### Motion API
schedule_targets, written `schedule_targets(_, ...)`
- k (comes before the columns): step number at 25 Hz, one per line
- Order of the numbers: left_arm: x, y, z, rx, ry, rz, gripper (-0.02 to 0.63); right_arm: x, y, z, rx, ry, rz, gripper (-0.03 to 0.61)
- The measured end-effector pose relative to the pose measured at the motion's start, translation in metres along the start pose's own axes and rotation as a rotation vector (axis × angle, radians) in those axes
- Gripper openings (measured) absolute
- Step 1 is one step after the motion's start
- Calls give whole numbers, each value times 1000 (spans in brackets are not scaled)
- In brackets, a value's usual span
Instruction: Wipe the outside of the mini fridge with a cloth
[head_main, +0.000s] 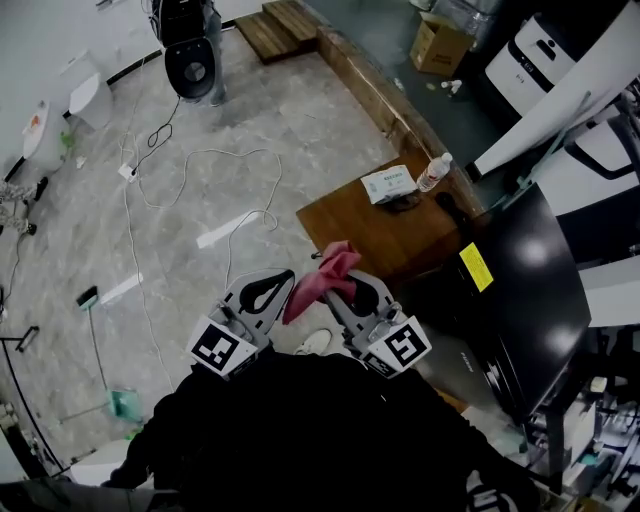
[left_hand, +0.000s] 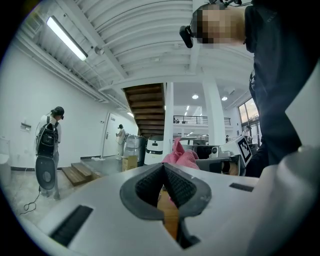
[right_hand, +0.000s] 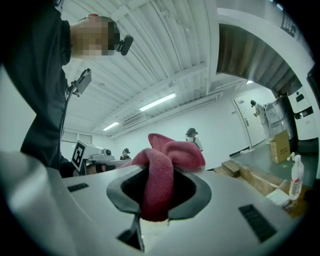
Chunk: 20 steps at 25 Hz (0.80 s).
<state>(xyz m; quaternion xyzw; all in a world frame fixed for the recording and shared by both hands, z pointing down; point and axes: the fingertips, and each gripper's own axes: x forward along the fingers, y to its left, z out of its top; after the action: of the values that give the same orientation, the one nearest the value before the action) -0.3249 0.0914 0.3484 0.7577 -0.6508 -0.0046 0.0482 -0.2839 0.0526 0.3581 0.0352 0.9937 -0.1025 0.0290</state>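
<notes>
A pink cloth (head_main: 325, 272) hangs bunched between the jaws of my right gripper (head_main: 362, 296), which is shut on it. In the right gripper view the cloth (right_hand: 167, 156) fills the gap of the right gripper (right_hand: 159, 176) and bulges above it. My left gripper (head_main: 262, 295) is just left of it, close to my body. In the left gripper view the left gripper (left_hand: 164, 171) has its pads together with nothing between them, and the cloth (left_hand: 181, 157) shows just beyond. The black mini fridge (head_main: 520, 300), with a yellow sticker, stands to the right, apart from both grippers.
A low wooden table (head_main: 380, 240) stands ahead, next to the fridge, with a wipes pack (head_main: 388, 184) and a bottle (head_main: 433, 172) on it. White cables (head_main: 190, 170) trail over the tiled floor. A cardboard box (head_main: 440, 45) and wooden steps (head_main: 280, 25) are farther off. People stand in the background.
</notes>
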Motion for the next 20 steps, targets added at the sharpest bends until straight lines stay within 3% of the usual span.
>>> schedule_targets(7, 59, 66, 9, 2, -38, -96, 6, 37, -60, -2, 0, -4, -140, 97)
schedule_targets(20, 169, 222, 16, -28, 51, -511, 6, 159, -178, 16, -27, -73, -559, 97)
